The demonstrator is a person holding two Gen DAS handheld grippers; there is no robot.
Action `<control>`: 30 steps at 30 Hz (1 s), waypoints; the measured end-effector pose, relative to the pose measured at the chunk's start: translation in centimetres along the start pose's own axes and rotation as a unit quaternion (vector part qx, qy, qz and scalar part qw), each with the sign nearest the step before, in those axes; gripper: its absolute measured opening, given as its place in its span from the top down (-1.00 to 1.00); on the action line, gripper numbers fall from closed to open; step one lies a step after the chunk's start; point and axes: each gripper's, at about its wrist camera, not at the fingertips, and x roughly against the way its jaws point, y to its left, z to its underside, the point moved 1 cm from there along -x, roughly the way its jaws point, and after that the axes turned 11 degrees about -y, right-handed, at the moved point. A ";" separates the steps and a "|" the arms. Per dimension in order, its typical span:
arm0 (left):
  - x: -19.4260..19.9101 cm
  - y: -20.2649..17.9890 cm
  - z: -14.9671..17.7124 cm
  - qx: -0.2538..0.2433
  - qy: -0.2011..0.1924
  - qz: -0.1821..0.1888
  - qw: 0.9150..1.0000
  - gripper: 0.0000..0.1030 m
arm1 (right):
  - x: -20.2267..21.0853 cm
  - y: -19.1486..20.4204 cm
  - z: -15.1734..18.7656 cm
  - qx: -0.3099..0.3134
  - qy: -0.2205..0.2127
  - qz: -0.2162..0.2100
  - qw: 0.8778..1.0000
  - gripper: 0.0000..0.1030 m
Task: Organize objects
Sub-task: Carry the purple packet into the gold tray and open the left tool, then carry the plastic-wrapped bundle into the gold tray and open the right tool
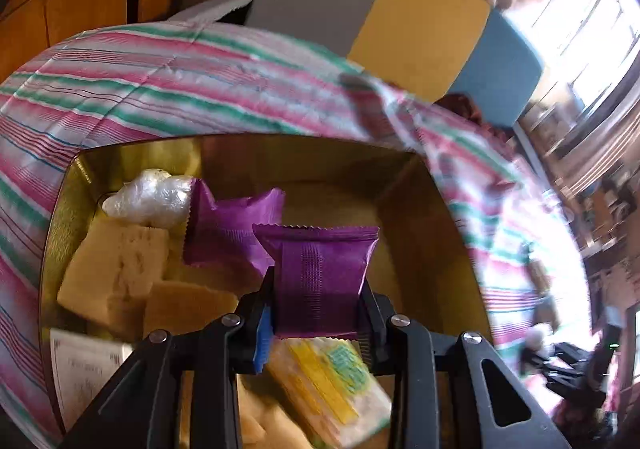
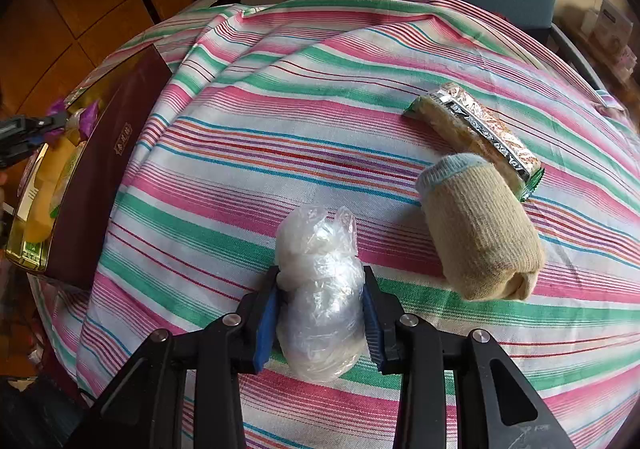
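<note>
Purple foil fills the left wrist view: the left gripper (image 1: 318,309) has its fingers clamped on a purple packet (image 1: 322,273) above the open gold tin (image 1: 60,225), where another purple packet (image 1: 230,235) lies among yellow cakes (image 1: 116,269). In the right wrist view, the right gripper (image 2: 320,313) pinches a clear plastic bundle (image 2: 318,289) on the striped cloth (image 2: 280,109) covering the surface, beside a rolled sock (image 2: 478,237) and a wrapped snack bar (image 2: 480,129).

left claw (image 1: 318,303): black arms | silver screws | blue pad, maybe one only
</note>
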 end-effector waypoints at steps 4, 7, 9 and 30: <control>-0.3 0.0 0.0 -0.011 -0.006 -0.020 1.000 0.18 | 0.0 0.0 0.0 0.000 0.000 0.000 1.000 0.26; 0.0 -0.2 0.2 -0.021 -0.003 -0.022 1.000 0.11 | 0.0 0.0 0.0 0.000 0.000 0.000 1.000 0.25; 0.6 -0.3 0.3 -0.024 -0.008 -0.026 0.999 0.11 | 0.0 0.0 0.0 0.000 -0.001 0.001 1.000 0.25; 13.2 -1.6 4.3 -0.094 -0.143 -0.060 0.983 0.10 | 0.1 0.7 -0.3 -0.026 -0.006 0.044 0.999 0.26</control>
